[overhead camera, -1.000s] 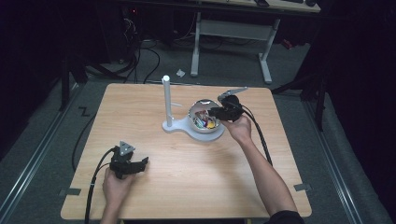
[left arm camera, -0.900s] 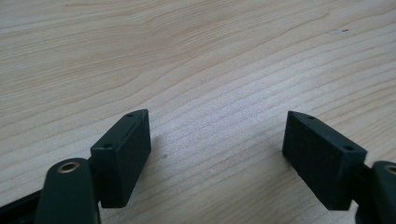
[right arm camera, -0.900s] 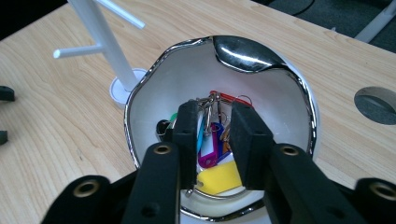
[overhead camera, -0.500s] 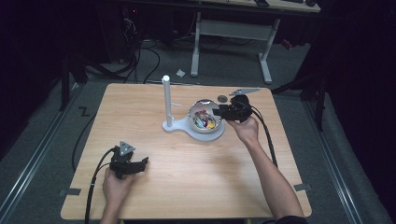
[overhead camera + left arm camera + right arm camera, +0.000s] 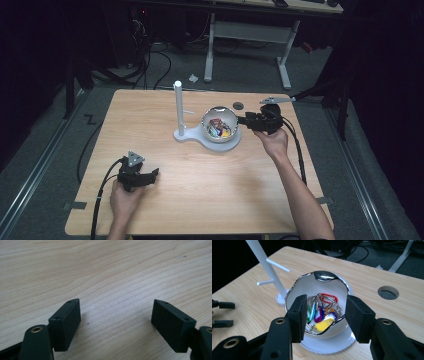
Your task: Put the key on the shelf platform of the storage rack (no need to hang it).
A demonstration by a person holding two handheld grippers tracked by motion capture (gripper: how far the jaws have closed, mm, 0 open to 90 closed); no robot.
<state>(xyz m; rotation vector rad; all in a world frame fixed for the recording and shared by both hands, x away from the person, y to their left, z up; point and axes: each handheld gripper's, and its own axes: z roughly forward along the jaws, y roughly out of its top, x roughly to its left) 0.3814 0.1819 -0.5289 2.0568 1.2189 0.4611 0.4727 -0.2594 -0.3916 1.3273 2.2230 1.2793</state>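
A wooden desk (image 5: 150, 130) filled mid-frame. At centre, a white bowl (image 5: 322, 287) of coloured key tags (image 5: 322, 315) sat on a white stand (image 5: 178, 107). The right gripper (image 5: 324, 315) faced it, jaws apart. At lower left, the left gripper (image 5: 145, 177) rested, jaws apart

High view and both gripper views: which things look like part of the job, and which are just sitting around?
Likely in the job:
- bowl of coloured key tags
- white stand with pegs, beside the bowl
- right gripper, jaws open at the bowl's rim

Just there:
- left gripper, open, resting low on bare table
- cable hole in the tabletop
- desk frame behind
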